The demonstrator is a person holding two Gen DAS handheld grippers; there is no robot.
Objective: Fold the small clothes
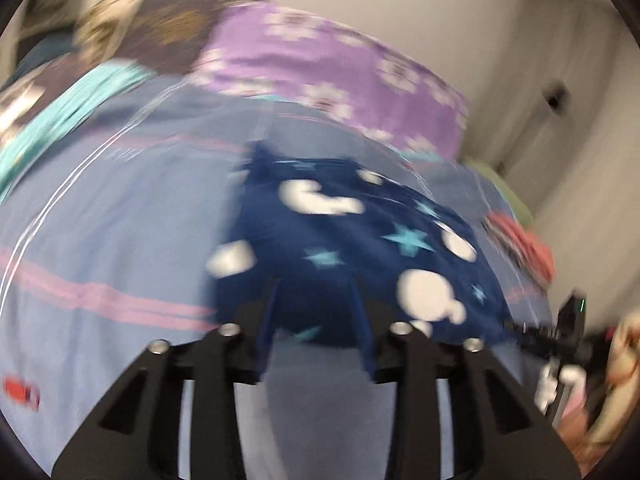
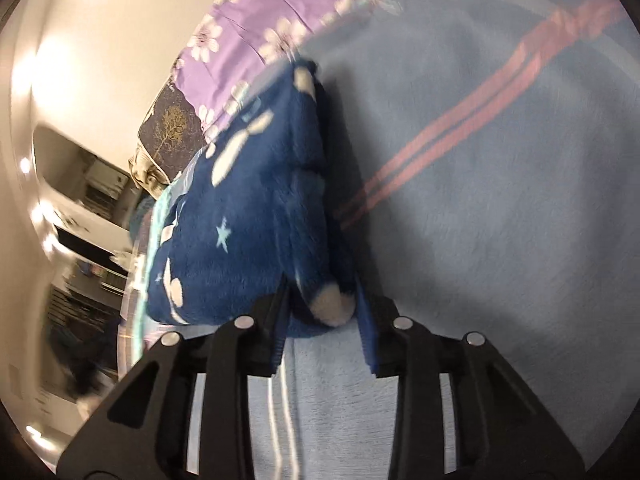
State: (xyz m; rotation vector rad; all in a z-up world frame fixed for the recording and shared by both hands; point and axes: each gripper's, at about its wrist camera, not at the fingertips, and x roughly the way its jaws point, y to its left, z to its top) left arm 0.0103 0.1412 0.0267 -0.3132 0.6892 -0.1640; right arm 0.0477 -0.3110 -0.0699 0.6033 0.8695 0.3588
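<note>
A navy star-print fleece garment on the bed reaches between each spread tool's fingers, grip unclear.

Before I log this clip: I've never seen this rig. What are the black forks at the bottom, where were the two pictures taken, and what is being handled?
No robot here: a person holds a pair of tongs in each hand, each with a fisheye camera looking along its two fingers. The black forks are those fingers. One picture comes from the left tongs, the other from the right tongs.

Both point at a navy fleece garment with white shapes and pale stars, lying on a light blue blanket with pink stripes. Each pair appears to have an edge of the garment between its fingers; blur hides how tightly. Behind lies a purple flowered pillow.
</note>
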